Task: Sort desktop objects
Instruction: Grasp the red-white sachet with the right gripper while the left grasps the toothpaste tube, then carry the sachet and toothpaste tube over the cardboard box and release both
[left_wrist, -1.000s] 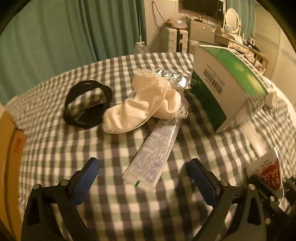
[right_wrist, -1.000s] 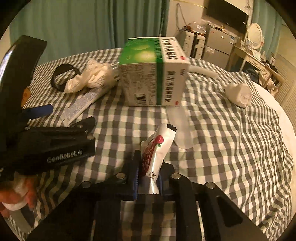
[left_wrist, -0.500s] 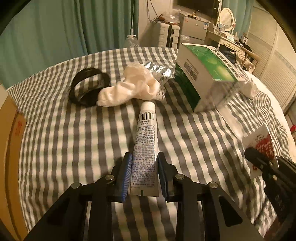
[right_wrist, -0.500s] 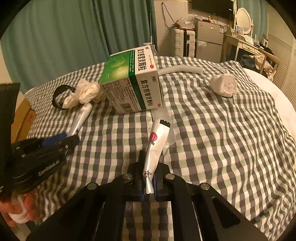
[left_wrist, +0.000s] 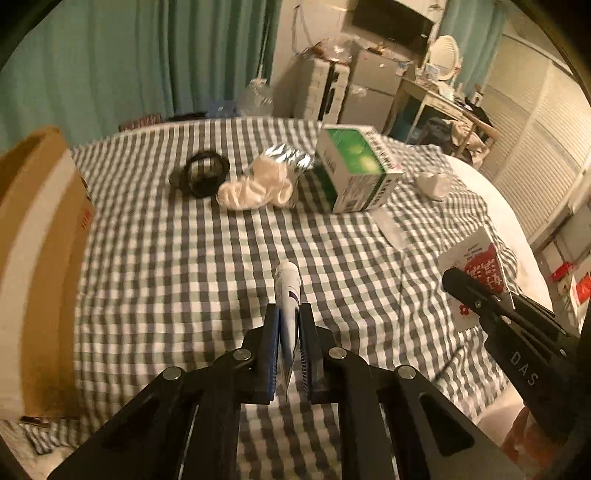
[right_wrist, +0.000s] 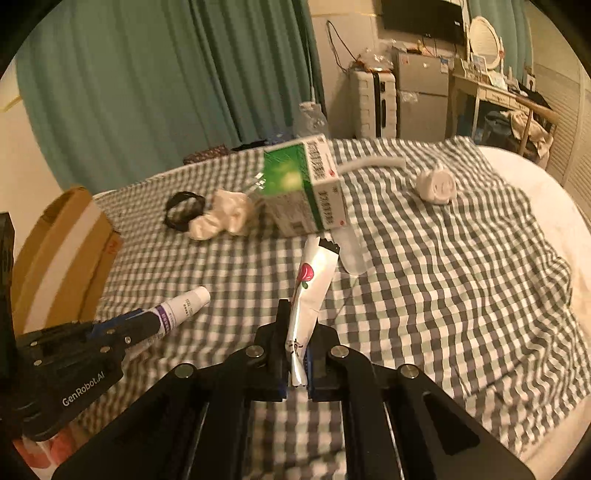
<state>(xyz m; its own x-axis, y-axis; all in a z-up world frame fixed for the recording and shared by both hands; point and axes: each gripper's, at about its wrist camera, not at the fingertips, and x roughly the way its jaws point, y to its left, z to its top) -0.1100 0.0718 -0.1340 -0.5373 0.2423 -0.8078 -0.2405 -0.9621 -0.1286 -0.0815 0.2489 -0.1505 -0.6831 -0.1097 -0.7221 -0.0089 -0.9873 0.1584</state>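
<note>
Two tools, both loaded. Left tool (left_wrist: 288, 339) is clamped on a white tube (left_wrist: 287, 295), held above the checked cloth (left_wrist: 166, 258), cap pointing forward. Right tool (right_wrist: 297, 354) is clamped on the lower end of a sachet (right_wrist: 312, 280) with red fruit print, lifted off the cloth. On the cloth beyond: black ring (left_wrist: 201, 173), white sock (left_wrist: 255, 188) beside it, foil pack (left_wrist: 291, 158), green box (left_wrist: 354, 173). Cardboard box (left_wrist: 37, 258) stands at left.

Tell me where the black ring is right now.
The black ring lies on the checked cloth, far left in both wrist views, touching the white sock on its right.
</note>
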